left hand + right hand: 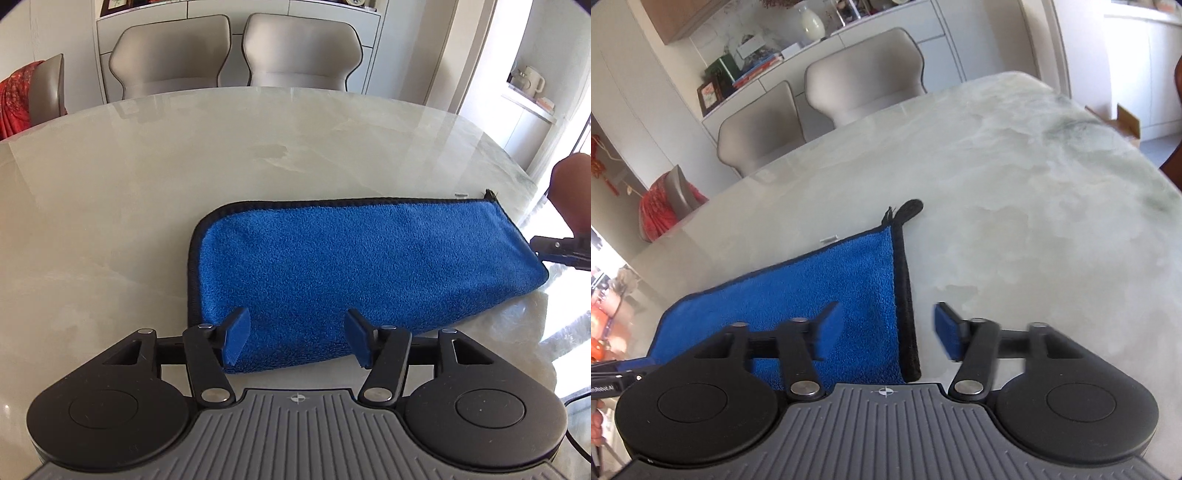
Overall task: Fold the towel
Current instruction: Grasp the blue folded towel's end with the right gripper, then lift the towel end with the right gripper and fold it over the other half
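The folded blue microfibre towel [354, 266] is seen between and just beyond the left gripper [297, 341], whose jaws are parted, gripping nothing. Its long axis is laid across toward the right gripper [886, 332], likewise unclenched over the towel's black-bound end.

Pale marble table [147, 192], two grey chairs [236, 51], white cabinets [879, 40], cream vase [811, 22]

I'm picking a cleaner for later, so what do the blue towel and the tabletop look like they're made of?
The towel looks like plush microfibre: short fuzzy nap, matte, with a dark stitched edge. The table looks like polished marble or a marble-look slab: pale cloudy veining and glossy reflections of the window. Which one, the pictures leave open.
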Available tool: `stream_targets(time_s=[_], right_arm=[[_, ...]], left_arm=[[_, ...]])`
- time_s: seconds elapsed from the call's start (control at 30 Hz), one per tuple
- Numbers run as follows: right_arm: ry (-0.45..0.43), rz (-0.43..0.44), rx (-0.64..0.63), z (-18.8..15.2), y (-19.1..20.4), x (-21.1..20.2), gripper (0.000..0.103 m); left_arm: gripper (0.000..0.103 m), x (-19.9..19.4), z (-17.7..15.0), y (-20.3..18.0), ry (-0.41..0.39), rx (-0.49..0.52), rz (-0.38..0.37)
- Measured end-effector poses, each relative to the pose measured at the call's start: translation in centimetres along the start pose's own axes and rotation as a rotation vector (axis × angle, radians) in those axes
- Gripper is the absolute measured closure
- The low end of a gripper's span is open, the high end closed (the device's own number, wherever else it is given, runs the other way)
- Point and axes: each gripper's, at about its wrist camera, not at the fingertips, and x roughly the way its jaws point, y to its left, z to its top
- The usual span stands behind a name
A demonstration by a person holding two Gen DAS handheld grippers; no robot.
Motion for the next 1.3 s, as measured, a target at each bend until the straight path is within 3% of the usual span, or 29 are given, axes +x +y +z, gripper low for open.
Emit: stream_targets(time_s=[0.17, 0.37, 0.47, 0.53, 0.7, 0.93, 1.3], right_arm=[[0.020, 0.048, 0.053, 0.8, -0.7, 0.7, 0.060], [0.038, 0.054, 0.008, 1.0, 0.4, 1.4, 0.060], [0.057, 0.055, -0.002, 1.1, 0.9, 1.7, 0.071], [0.085, 0.064, -0.009, 1.1, 1.1, 2.1, 0.089], [0.101, 0.078, 0.025, 1.3, 1.2, 2.4, 0.090], [0.063, 0.197, 0.160, 2.5, 1.5, 0.8, 0.091], [0.073, 0.365, 0.067, 3.7, 11.1, 0.9, 0.091]], left_arm=[[0.043, 0.4, 0.3, -0.4, 0.009, 0.000, 0.000], [0.043, 0.9, 0.4, -0.5, 0.041, 0.007, 0.023], [0.043, 0.7, 0.5, -0.3, 0.045, 0.007, 0.040], [0.042, 0.6, 0.7, -0.1, 0.043, -0.003, 0.038], [0.041, 0.8, 0.9, 0.4, 0.052, 0.011, 0.048], [0.041, 0.2, 0.7, 1.0, 0.052, -0.002, 0.036], [0.040, -2.7, -0.2, 3.0, 0.014, -0.046, 0.018]])
